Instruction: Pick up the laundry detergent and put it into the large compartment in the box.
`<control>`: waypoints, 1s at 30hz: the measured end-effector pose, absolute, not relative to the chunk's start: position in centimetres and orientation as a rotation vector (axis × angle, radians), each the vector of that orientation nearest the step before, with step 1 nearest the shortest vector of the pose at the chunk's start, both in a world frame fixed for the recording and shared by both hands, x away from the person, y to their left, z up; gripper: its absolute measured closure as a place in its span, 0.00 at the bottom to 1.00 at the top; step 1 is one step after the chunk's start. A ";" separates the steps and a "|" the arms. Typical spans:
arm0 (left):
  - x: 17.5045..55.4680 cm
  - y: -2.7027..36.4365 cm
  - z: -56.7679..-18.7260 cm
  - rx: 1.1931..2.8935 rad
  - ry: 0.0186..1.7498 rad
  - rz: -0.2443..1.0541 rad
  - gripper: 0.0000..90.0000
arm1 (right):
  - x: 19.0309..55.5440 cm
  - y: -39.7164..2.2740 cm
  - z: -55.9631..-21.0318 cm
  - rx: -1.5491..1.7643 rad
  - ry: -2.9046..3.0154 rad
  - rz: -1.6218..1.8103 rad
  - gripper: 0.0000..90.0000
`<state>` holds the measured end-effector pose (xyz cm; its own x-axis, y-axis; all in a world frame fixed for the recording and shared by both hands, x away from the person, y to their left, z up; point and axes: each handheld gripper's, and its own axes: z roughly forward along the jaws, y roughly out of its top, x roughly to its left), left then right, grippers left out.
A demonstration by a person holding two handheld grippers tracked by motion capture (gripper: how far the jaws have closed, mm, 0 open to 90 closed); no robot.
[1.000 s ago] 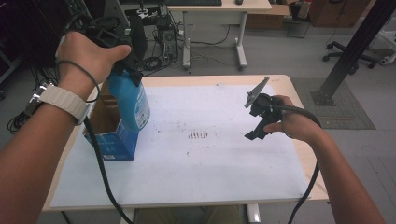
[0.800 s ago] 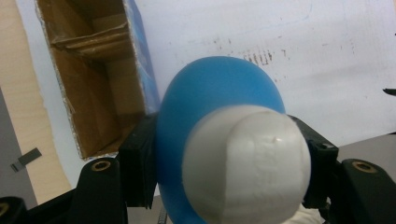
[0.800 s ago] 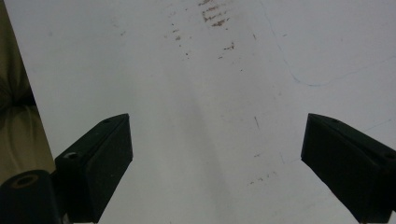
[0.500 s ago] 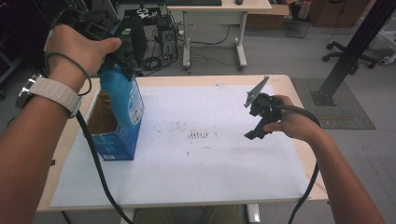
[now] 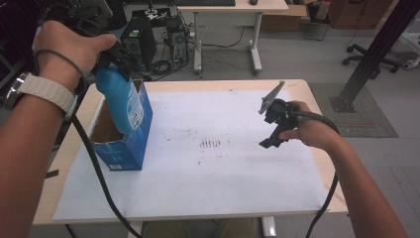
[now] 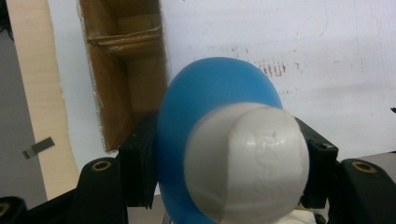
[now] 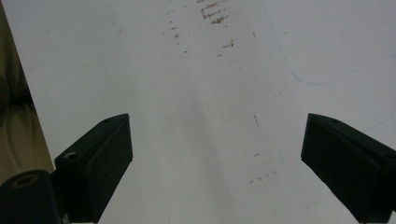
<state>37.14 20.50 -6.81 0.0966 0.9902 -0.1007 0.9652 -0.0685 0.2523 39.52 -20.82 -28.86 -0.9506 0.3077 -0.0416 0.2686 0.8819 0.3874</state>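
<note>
**Bottle hangs at the mouth of the box, held by your left gripper**

Your left gripper (image 5: pixel 116 59) is clamped on the blue bottle (image 5: pixel 121 101), its black jaws pressing either side of the body just below the white cap (image 6: pixel 247 161). The bottle hangs roughly upright, long axis vertical with a slight lean, cap up in the jaws and base down at the open top of the blue carton (image 5: pixel 130 144). In the left gripper view the carton's brown cardboard inside (image 6: pixel 126 70) lies at about 11 o'clock from the bottle, so the opening sits off to that side of the bottle's axis rather than straight beneath it. That offset is what the coming move turns on, I judge: going in or coming out, the base has to pass the carton's near wall without catching the rim.

Your left hand (image 5: pixel 69 47) is the one on the job; your right hand (image 5: pixel 309 131) is well apart, at 3 o'clock across the white sheet (image 5: pixel 213 198). Your right gripper (image 5: pixel 272 121) has its jaws spread wide over bare paper, holding nothing. Between the two lie only scuff marks (image 5: pixel 212 144) on the sheet. The table (image 5: pixel 322 163) edge and the left cable (image 5: pixel 94 168) trailing beside the carton are the nearest things that could snag.
</note>
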 end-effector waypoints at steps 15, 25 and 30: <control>37.8 22.9 -6.9 2.071 2.031 0.207 0.42 | 40.0 -20.8 -29.2 0.461 2.956 0.585 0.10; 38.3 24.3 -7.6 2.045 2.049 0.222 0.42 | 40.2 -20.8 -29.3 0.474 2.960 0.574 0.10; 38.6 24.4 -8.2 2.060 2.051 0.242 0.42 | 40.2 -20.6 -29.4 0.473 2.962 0.571 0.10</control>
